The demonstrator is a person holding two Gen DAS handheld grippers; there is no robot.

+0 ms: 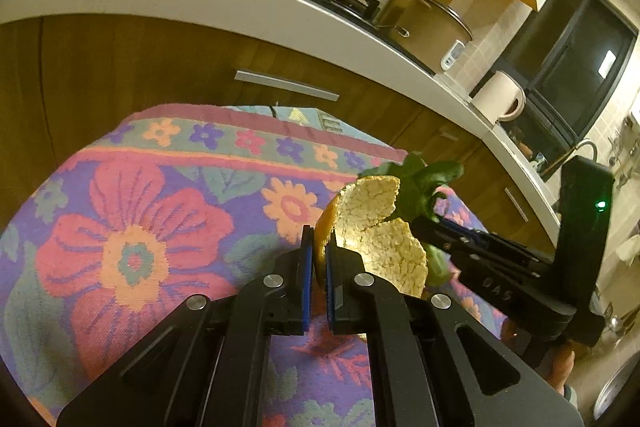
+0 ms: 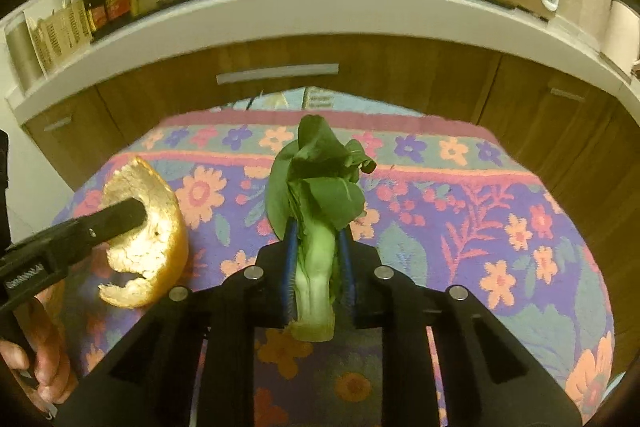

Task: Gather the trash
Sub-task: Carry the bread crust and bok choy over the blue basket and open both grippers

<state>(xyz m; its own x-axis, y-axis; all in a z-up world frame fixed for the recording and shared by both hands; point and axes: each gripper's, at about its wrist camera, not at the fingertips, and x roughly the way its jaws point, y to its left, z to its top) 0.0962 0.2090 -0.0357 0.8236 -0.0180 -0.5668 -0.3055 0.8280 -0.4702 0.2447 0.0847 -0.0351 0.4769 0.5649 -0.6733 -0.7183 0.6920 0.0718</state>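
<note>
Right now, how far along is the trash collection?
Both pickups look done: the left gripper is shut on the orange peel, and the right gripper is shut on the bok choy, above the floral cloth. Dropping them off is left; no bin is visible.

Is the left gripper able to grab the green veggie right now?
Probably not. The left gripper is already shut on the orange peel, so its jaws are full, and the right gripper already clamps the veggie by its stalk.
</note>
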